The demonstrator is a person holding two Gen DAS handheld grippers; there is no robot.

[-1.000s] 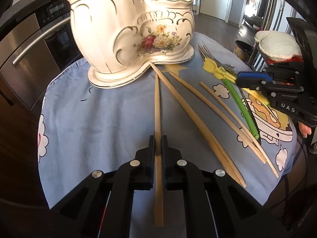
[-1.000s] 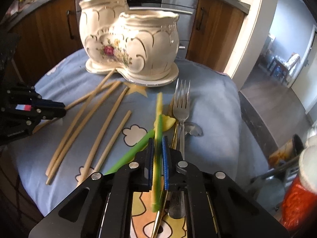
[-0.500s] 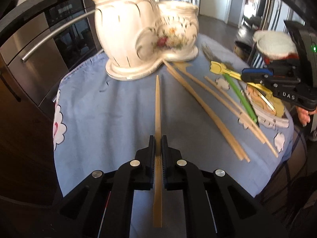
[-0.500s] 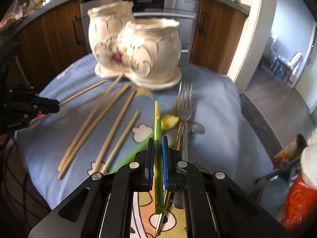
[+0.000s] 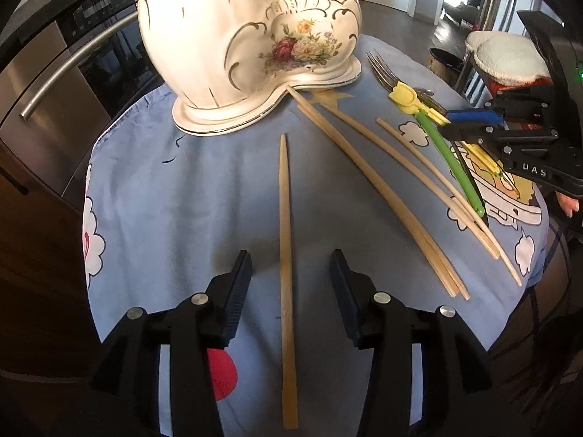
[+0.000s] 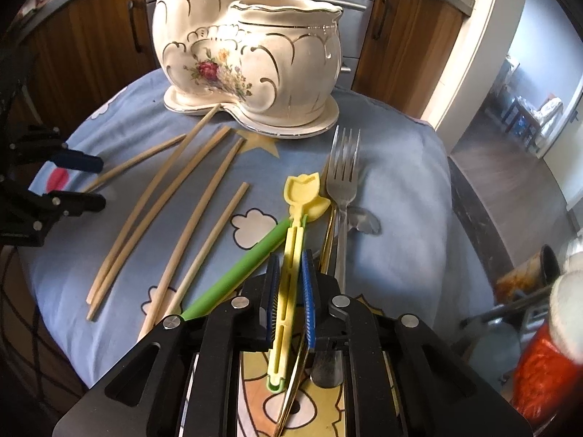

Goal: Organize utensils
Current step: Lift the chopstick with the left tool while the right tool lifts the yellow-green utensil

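A white floral two-pot ceramic holder (image 5: 247,47) (image 6: 247,54) stands at the back of a blue cloth. My left gripper (image 5: 290,266) is open, with one wooden chopstick (image 5: 286,240) lying flat on the cloth between its fingers. Several more chopsticks (image 5: 379,185) (image 6: 204,200) lie to the right. My right gripper (image 6: 289,266) (image 5: 470,123) has its jaws slightly apart around a yellow tulip-tipped utensil (image 6: 291,255), which rests on the cloth. A green-handled utensil (image 6: 240,269) and a metal fork (image 6: 342,196) lie beside it.
The blue cartoon-print cloth (image 5: 182,196) covers a small round table. An oven with a steel handle (image 5: 65,69) and wooden cabinets (image 6: 408,40) stand behind. A towel-covered red object (image 5: 506,58) sits off the table's right edge.
My left gripper has opened and let go of the chopstick, which now lies on the cloth. My right gripper's jaws have loosened around the yellow utensil, now lying flat.
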